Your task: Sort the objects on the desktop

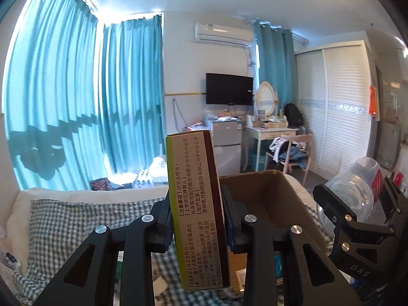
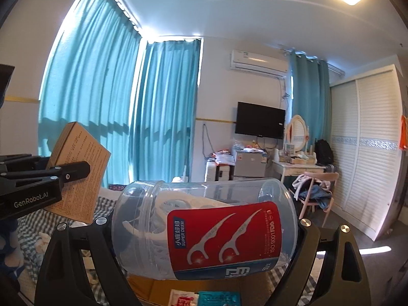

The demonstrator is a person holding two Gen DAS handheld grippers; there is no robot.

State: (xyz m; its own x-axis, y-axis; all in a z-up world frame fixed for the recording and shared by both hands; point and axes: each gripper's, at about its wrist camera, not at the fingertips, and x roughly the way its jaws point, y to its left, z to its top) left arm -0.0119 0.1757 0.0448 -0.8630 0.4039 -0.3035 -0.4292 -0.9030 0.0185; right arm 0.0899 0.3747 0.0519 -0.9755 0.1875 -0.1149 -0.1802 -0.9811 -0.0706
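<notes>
Both grippers are raised, pointing roughly level across a bedroom, side by side. In the left wrist view the left gripper aims toward the far wall; the right gripper appears at the right edge of that view. In the right wrist view the left gripper enters from the left edge, marked "GenRobot.AI".

Below the grippers lies a bed with a blue-and-white checked cover, and on it an open cardboard box just beyond the left gripper's fingers. Small packets lie beneath the right gripper. Farther off stand teal curtains, a wall-mounted television, an air conditioner, a dressing table with an oval mirror, a chair draped with clothes, and a white louvred wardrobe.

The left gripper stands narrow, its pads clamped on the flat faces of a medicine carton, held upright with printed Chinese text facing the camera. The right gripper stands wide, clamped across a clear plastic jar of dental floss picks with a red label, lying on its side between the fingers.
</notes>
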